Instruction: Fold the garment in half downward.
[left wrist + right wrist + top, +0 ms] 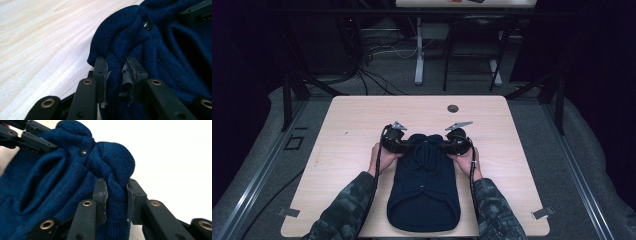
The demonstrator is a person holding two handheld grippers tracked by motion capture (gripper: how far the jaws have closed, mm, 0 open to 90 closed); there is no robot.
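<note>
On pale wood-grain table [347, 150], ribbed navy knit garment [424, 192], bunched, glossy snap button [147, 24]

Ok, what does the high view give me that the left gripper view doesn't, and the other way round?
High view alone: the whole dark blue knitted garment lying flat on the wooden table, both hands, and the right gripper at the garment's far right corner, opposite the left gripper.

Left gripper view alone: the close detail, with the left gripper's jaws pinched on a bunched fold of knit, worn grey pads pressing it, and a dark snap button nearby.

Both: the blue garment, the pale wood tabletop, and the left gripper shut on fabric.
</note>
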